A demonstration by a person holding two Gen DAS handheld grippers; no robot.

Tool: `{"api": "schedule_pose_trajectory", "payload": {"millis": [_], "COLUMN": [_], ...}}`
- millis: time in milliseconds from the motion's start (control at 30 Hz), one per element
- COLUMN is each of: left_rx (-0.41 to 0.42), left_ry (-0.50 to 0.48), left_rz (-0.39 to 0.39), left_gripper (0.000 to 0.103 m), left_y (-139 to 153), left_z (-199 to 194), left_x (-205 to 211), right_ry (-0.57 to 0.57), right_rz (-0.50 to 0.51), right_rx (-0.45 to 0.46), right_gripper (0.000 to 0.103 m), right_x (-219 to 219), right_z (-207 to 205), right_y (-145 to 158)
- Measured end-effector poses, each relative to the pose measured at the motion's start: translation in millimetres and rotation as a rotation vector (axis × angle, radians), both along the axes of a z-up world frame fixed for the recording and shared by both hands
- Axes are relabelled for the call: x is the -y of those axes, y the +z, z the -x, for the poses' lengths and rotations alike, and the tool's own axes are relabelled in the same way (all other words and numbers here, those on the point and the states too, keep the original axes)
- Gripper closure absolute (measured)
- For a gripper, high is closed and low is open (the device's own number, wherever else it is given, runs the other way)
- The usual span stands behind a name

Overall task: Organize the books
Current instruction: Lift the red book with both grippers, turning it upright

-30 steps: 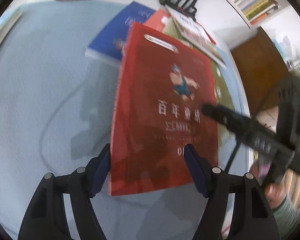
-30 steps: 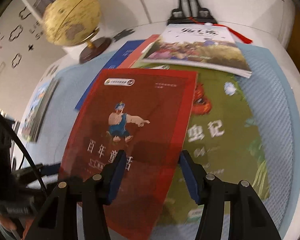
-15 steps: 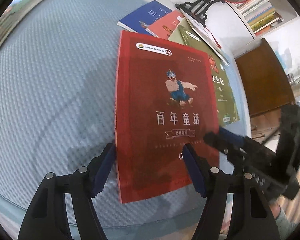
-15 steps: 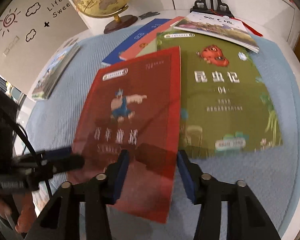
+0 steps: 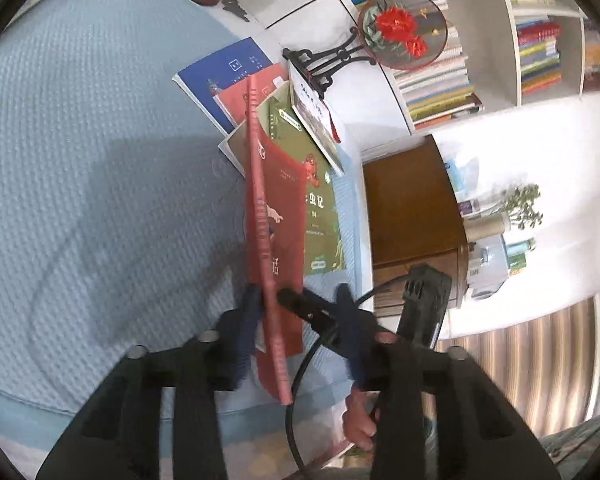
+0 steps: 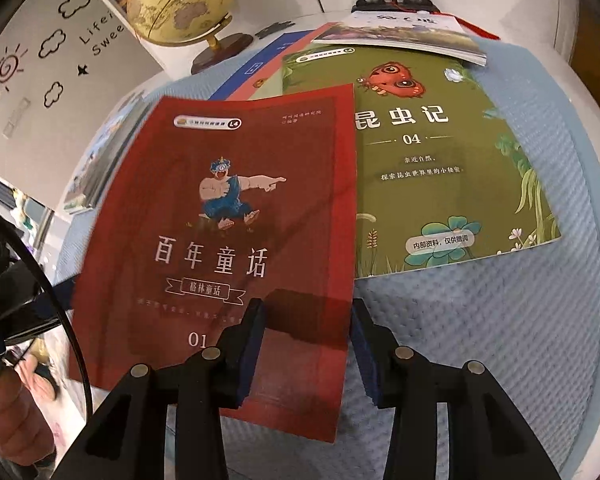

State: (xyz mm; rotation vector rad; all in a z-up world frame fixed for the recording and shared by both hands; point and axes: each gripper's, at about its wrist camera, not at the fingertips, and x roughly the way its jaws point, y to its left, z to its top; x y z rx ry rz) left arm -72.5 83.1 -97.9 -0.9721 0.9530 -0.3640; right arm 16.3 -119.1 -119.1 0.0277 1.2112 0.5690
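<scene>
The red storybook (image 6: 236, 200) is tilted up off the blue mat (image 5: 100, 180), and its top right corner overlaps the green insect book (image 6: 432, 152). The left wrist view shows the red storybook (image 5: 284, 208) edge-on between the fingers of my left gripper (image 5: 298, 308). Those jaws are closing: the left pad is at the spine, the right pad still apart. My right gripper (image 6: 306, 312) is over the book's lower right corner, one finger (image 5: 308, 310) on the cover and the other just off its edge.
Under the green book lie a blue book (image 6: 260, 64) and a pink one. A picture book (image 6: 404, 34) leans at a black stand. A globe (image 6: 180, 0) and a side stack of books (image 6: 96, 172) sit left. A wooden cabinet (image 5: 412, 216) stands past the table's right edge.
The left gripper rolled and its jaws narrowed around the red book, now seen edge-on. The book's spine side has lifted off the mat. The right jaws narrowed a little.
</scene>
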Motion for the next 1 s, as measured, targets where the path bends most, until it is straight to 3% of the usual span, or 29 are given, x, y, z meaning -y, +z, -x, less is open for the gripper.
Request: {"api": "schedule_pose_trajectory", "payload": {"millis": [67,267,400,433,500,600,667,700,767,800,867,900,933,1000], "left_rx": [-0.024,-0.140,-0.164,-0.160,-0.152,-0.123,-0.116,-0.114,-0.121,-0.130,-0.159,-0.175,-0.187,-0.214], "left_ry": [0.014,0.001,-0.002,-0.004,0.011,0.033,0.041,0.041,0.038,0.035,0.036,0.031,0.029,0.022], "left_rz": [-0.036,-0.069,-0.034,0.000,0.141,0.293,0.397,0.418,0.431,0.434,0.439,0.419,0.389,0.308], "left_gripper": [0.086,0.090,0.092,0.093,0.093,0.093,0.092,0.092,0.093,0.093,0.093,0.093,0.093,0.094], "left_y": [-10,-51,-58,-56,-53,-48,-48,-48,-49,-51,-55,-56,-56,-56], "left_z": [-3,-21,-34,-37,-39,-44,-47,-48,-50,-51,-52,-52,-52,-51], "left_x": [2,22,33,32,28,21,18,20,22,24,27,29,30,30], "right_ry": [-0.002,0.015,0.035,0.039,0.036,-0.012,-0.065,-0.087,-0.126,-0.142,-0.165,-0.161,-0.156,-0.117], "right_rz": [-0.006,-0.004,0.002,-0.006,-0.072,-0.287,-0.425,-0.478,-0.579,-0.609,-0.667,-0.684,-0.665,-0.534], "right_rx": [-0.004,0.005,-0.006,-0.024,-0.103,-0.230,-0.304,-0.326,-0.379,-0.404,-0.435,-0.441,-0.430,-0.331], "right_gripper": [0.060,0.057,0.055,0.053,0.048,0.043,0.031,0.025,0.024,0.025,0.044,0.059,0.062,0.067], "right_x": [1,-2,-4,-3,8,42,65,72,81,81,76,71,66,56], "right_z": [0,3,1,-2,-9,-19,-23,-25,-28,-30,-30,-30,-29,-26], "right_y": [0,0,1,1,3,4,-3,-6,-18,-24,-33,-34,-32,-18]}}
